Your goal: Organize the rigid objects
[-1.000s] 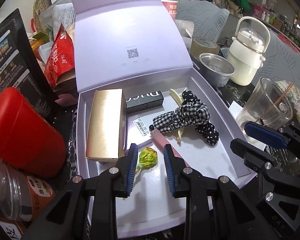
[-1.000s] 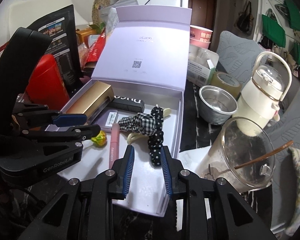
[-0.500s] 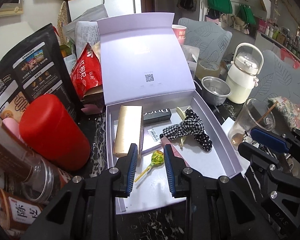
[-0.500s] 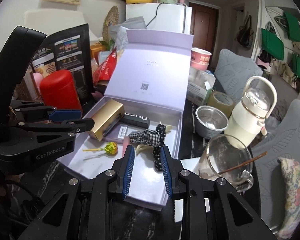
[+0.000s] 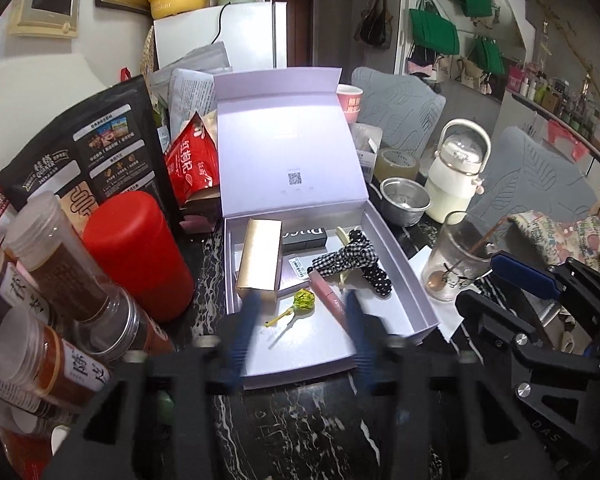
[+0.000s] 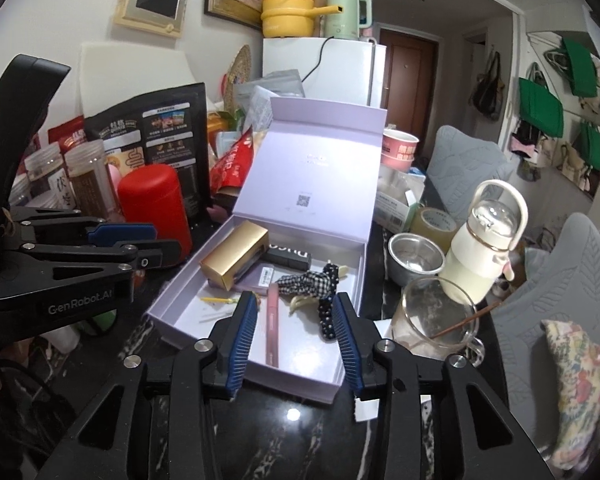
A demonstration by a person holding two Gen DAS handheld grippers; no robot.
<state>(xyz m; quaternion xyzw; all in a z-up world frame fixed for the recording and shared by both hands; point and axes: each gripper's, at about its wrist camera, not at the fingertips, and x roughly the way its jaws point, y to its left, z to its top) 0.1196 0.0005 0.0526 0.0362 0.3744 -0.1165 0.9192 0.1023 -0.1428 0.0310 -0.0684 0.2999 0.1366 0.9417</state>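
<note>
An open lilac box (image 5: pixel 396 304) with its lid up holds a gold box (image 5: pixel 260 254), a black box (image 5: pixel 303 236), a pink tube (image 5: pixel 328 298), a green lollipop (image 5: pixel 303 300) and a checked hair tie (image 5: pixel 348 258). My left gripper (image 5: pixel 300 328) hovers above the box's near edge. Its blurred jaws are opening with nothing between them. In the right wrist view the box (image 6: pixel 320 168), gold box (image 6: pixel 234 256) and pink tube (image 6: pixel 273 328) show again. My right gripper (image 6: pixel 295 320) is also raised over the near rim, its jaws opening and holding nothing.
A red canister (image 5: pixel 136 256) and clear jars (image 5: pixel 60 280) crowd the box's left side, with snack bags behind. On its right stand a glass mug (image 5: pixel 456 260), a steel bowl (image 5: pixel 404 200), a white bottle (image 5: pixel 456 184) and a tape roll (image 5: pixel 396 162). Black marble tabletop lies in front.
Both grippers have risen and drawn back from the box, so more of the table shows. Their jaws stand wider than before. The things in the box have not moved.
</note>
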